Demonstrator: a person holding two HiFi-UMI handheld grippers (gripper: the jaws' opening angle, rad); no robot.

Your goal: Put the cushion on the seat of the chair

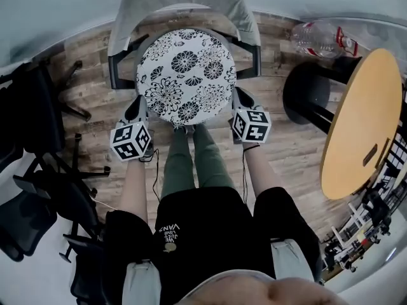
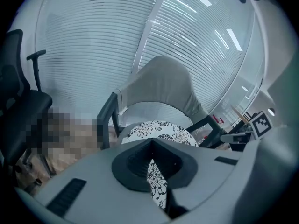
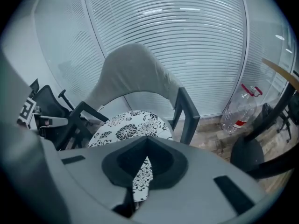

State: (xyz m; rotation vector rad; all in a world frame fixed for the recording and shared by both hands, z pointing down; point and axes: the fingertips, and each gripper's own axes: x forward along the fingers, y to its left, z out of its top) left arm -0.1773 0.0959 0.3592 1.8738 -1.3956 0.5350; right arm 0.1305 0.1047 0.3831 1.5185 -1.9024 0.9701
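Setup: round flowered cushion (image 1: 186, 76) sits centre-upper in the head view, covering most of the grey chair (image 1: 184, 5) between its dark armrests. In both gripper views bare seat (image 2: 150, 112) shows beyond the cushion's far edge. I cannot tell whether the cushion rests on the seat or hangs just above it.

Tools: left gripper (image 1: 140, 105) is clamped on the cushion's near-left rim and right gripper (image 1: 239, 100) on its near-right rim. Each gripper view shows a fold of patterned fabric pinched between closed jaws.

Risks, as judged:
- Both holds are thin pinches on the near edge only. The unsupported far side could sag, so fabric may slide out of one jaw.
- The cushion nearly fills the gap between the armrests, so a sideways offset would snag it.
- Uneven release could leave it skewed or overhanging the front.
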